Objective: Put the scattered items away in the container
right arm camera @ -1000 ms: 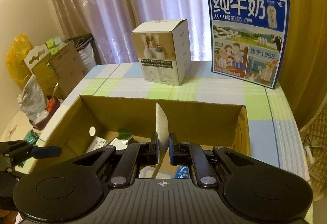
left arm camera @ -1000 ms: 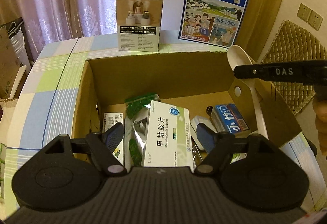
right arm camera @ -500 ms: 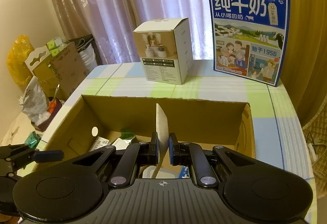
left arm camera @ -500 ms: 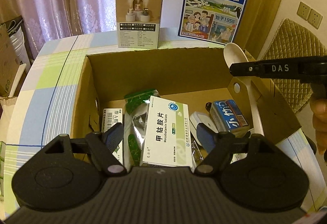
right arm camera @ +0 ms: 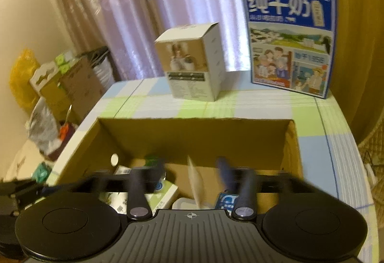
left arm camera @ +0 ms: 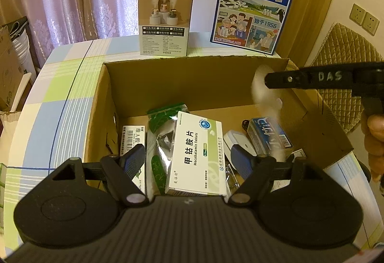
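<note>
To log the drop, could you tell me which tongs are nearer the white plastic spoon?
Right. The right tongs, jaws opening, straddle the white plastic spoon; the left tongs hover apart over the medicine boxes.

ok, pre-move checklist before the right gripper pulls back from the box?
1. Right gripper jaws opening, pads clear of the spoon: ok.
2. Spoon over the cardboard box interior, not its rim: ok; it is blurred in both views.
3. Spoon come to rest: cannot tell.
4. Left gripper open, holding nothing: ok.
5. Left gripper apart from the right gripper: ok.
6. Contents such as the white tablet box inside the box walls: ok.
</note>
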`<move>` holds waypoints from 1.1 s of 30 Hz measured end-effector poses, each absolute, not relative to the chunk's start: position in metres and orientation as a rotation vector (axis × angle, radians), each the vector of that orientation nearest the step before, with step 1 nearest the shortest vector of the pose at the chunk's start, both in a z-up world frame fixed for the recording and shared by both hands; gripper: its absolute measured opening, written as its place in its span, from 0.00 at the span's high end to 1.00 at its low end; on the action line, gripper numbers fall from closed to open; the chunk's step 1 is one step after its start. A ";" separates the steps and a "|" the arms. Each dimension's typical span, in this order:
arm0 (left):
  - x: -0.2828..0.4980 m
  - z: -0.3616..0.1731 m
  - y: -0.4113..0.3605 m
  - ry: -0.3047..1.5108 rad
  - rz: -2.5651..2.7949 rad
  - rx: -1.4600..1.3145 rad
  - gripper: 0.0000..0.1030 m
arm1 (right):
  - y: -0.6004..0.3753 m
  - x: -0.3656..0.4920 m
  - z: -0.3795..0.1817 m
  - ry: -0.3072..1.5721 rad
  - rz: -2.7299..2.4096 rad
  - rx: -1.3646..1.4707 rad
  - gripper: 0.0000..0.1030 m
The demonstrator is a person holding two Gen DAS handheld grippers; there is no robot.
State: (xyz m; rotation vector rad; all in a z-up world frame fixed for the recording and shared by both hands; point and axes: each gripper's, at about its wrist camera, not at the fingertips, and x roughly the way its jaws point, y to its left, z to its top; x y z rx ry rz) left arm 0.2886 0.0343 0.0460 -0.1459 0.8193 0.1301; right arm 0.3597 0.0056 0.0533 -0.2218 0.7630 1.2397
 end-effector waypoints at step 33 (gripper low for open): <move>0.243 0.075 0.008 0.811 0.179 -0.160 0.18 | -0.070 0.341 0.080 0.815 1.213 -0.194 0.13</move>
